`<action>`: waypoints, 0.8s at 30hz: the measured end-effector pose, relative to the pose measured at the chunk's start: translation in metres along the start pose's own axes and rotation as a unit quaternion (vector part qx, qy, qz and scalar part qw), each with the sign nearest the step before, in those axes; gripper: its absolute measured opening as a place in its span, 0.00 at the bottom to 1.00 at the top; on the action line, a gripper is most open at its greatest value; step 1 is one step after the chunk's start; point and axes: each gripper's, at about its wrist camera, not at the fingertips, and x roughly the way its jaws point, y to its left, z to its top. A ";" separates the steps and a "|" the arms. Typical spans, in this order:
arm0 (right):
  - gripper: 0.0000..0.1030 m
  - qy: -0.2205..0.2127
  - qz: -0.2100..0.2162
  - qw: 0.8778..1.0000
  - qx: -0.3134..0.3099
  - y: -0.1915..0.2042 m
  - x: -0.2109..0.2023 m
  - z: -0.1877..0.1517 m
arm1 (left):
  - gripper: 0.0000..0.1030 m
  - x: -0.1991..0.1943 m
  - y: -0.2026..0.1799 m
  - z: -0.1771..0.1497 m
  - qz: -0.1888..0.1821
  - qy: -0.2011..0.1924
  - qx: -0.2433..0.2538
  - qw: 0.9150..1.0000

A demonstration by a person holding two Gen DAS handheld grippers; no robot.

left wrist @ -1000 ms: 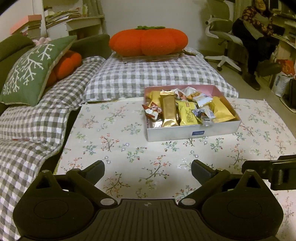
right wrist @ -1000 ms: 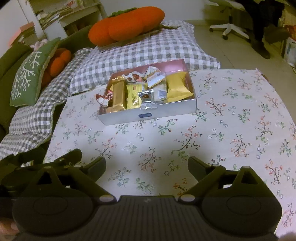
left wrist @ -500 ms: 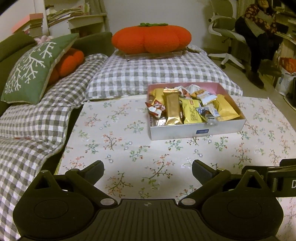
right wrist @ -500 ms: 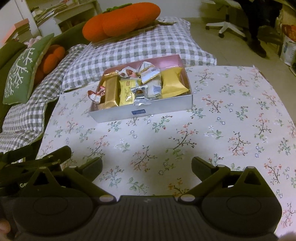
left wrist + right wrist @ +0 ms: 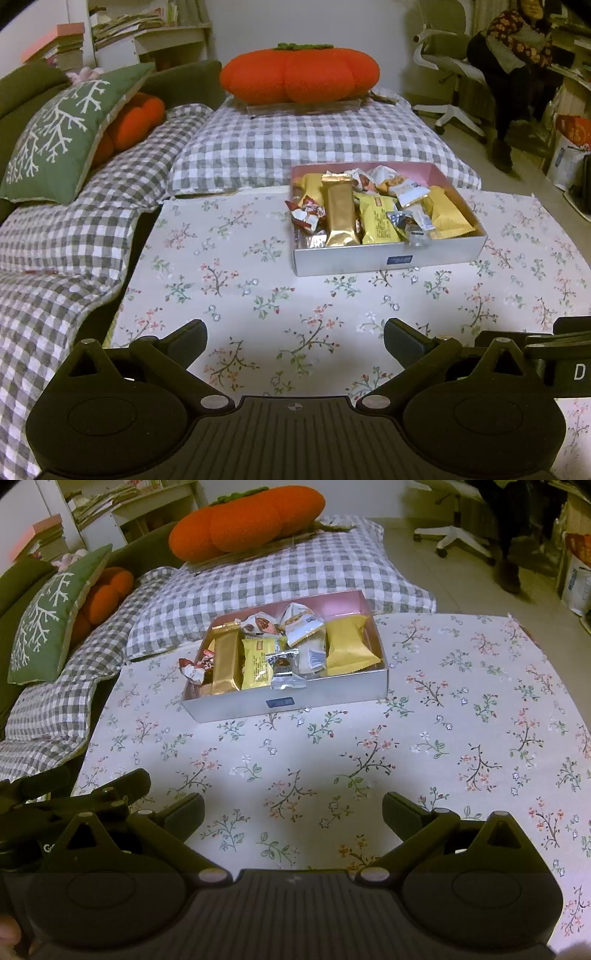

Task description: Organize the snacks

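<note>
Floral tablecloth (image 5: 229,266) fills the left wrist view, with bare cloth between the spread left gripper (image 5: 294,338) and the far snack box (image 5: 388,254), now nearer than before; its long side runs left-right. Right wrist view: right gripper (image 5: 293,814) spread, box (image 5: 288,701) far-left, open cloth right.

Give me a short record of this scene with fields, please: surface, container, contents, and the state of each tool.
surface: table with floral cloth
container: open box, silver front, pink inside
contents: mixed wrapped snacks, among them a gold bar and a yellow pack
overhang: red-white candy pokes over the left wall
left tool: open, empty, short of the box
right tool: open, empty, short of the box
</note>
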 end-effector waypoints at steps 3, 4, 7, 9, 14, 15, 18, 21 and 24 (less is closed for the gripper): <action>0.99 0.000 0.001 1.000 0.001 0.000 0.000 0.000 | 1.00 -0.001 0.000 0.000 0.002 -0.002 0.001 1.000; 0.99 0.000 0.001 1.000 0.001 0.000 0.000 0.000 | 1.00 -0.002 -0.001 0.000 0.005 -0.005 0.002 1.000; 0.99 0.000 0.001 1.000 0.004 0.000 0.001 0.000 | 1.00 -0.001 0.000 0.000 0.003 -0.005 0.001 1.000; 0.99 0.001 0.001 1.000 0.006 0.000 0.001 0.000 | 1.00 0.001 0.002 0.000 -0.006 0.001 -0.006 1.000; 0.99 0.001 0.000 1.000 0.006 0.001 0.001 -0.001 | 1.00 0.002 0.002 -0.001 -0.009 0.005 -0.010 1.000; 0.99 0.001 0.000 1.000 0.006 0.001 0.001 -0.001 | 1.00 0.002 0.001 -0.001 -0.006 0.003 -0.009 1.000; 0.99 0.002 0.000 1.000 0.006 0.001 0.001 0.000 | 1.00 0.001 0.000 -0.001 0.000 0.001 -0.004 1.000; 0.99 0.003 0.000 1.000 0.006 0.001 0.001 -0.001 | 1.00 0.001 0.000 -0.002 -0.001 0.004 -0.006 1.000; 0.99 0.003 0.000 1.000 0.006 0.002 0.001 -0.001 | 1.00 0.002 0.001 -0.001 0.001 0.005 -0.005 1.000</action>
